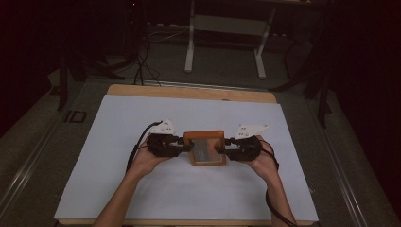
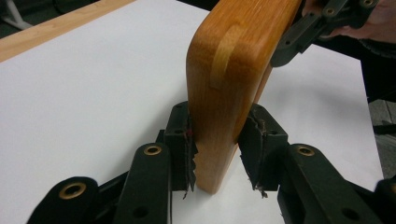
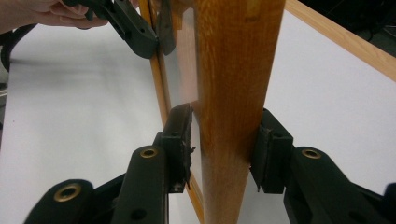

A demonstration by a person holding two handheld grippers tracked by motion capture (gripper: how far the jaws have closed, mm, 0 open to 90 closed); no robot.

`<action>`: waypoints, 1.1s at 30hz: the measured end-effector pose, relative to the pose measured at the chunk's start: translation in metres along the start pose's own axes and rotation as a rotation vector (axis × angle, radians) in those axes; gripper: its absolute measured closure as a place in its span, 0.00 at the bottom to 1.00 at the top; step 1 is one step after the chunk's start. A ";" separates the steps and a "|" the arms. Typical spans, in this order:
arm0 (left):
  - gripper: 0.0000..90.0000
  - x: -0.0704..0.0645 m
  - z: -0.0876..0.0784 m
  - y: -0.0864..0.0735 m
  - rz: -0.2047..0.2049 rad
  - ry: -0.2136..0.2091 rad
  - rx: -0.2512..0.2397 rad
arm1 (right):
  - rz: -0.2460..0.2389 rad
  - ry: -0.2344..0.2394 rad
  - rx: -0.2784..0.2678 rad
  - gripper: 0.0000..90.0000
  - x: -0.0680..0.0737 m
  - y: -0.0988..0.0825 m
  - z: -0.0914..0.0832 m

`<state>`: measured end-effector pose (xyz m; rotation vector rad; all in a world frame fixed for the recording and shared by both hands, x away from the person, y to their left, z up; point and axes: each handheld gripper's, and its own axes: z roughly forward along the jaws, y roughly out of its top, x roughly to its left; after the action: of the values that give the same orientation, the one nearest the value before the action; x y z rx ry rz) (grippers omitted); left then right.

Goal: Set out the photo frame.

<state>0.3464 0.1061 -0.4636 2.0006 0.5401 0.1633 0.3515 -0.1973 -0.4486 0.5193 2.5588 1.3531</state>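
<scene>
Both forearms reach in over the white worktop (image 1: pixel 142 189), palms turned inward, facing each other. The left tongs (image 1: pixel 182 144) clamp the left edge of the wooden frame (image 1: pixel 204 147); the right tongs (image 1: pixel 227 150) clamp its right edge. The frame seems lifted slightly off the sheet at the middle, though the dim high view leaves that uncertain.
</scene>
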 end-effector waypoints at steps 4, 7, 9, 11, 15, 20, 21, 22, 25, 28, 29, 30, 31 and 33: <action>0.74 0.001 -0.006 0.000 -0.010 0.002 -0.013 | 0.018 0.017 -0.016 0.69 0.000 0.000 0.003; 0.74 0.001 -0.011 0.000 -0.017 0.007 -0.017 | 0.029 0.027 -0.029 0.69 0.001 0.001 0.006; 0.74 0.001 -0.013 0.000 -0.023 0.009 -0.019 | 0.036 0.031 -0.033 0.69 0.002 0.001 0.007; 0.74 0.001 -0.014 0.000 -0.024 0.009 -0.017 | 0.039 0.034 -0.037 0.69 0.002 0.002 0.008; 0.74 0.001 -0.019 -0.001 -0.035 0.018 -0.016 | 0.048 0.045 -0.050 0.69 0.004 0.002 0.012; 0.73 0.001 -0.025 -0.001 -0.049 0.026 -0.018 | 0.073 0.065 -0.066 0.69 0.004 0.002 0.017; 0.73 0.001 -0.026 -0.001 -0.053 0.026 -0.017 | 0.078 0.070 -0.068 0.69 0.004 0.002 0.018; 0.73 0.001 -0.027 -0.001 -0.056 0.027 -0.018 | 0.081 0.074 -0.070 0.69 0.004 0.002 0.019; 0.73 0.002 -0.031 -0.002 -0.061 0.031 -0.024 | 0.091 0.082 -0.083 0.69 0.005 0.003 0.021; 0.73 0.003 -0.035 -0.004 -0.074 0.034 -0.031 | 0.105 0.093 -0.091 0.69 0.005 0.004 0.024; 0.73 0.003 -0.036 -0.004 -0.076 0.035 -0.032 | 0.108 0.096 -0.092 0.69 0.006 0.004 0.025; 0.73 0.004 -0.037 -0.005 -0.083 0.035 -0.034 | 0.113 0.099 -0.095 0.69 0.006 0.004 0.027; 0.73 0.004 -0.038 -0.006 -0.086 0.035 -0.035 | 0.117 0.100 -0.096 0.69 0.006 0.004 0.028; 0.73 0.006 -0.040 -0.007 -0.093 0.037 -0.036 | 0.123 0.106 -0.098 0.69 0.007 0.005 0.031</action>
<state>0.3357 0.1434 -0.4518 1.9368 0.6481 0.1521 0.3567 -0.1690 -0.4621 0.6111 2.5637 1.5787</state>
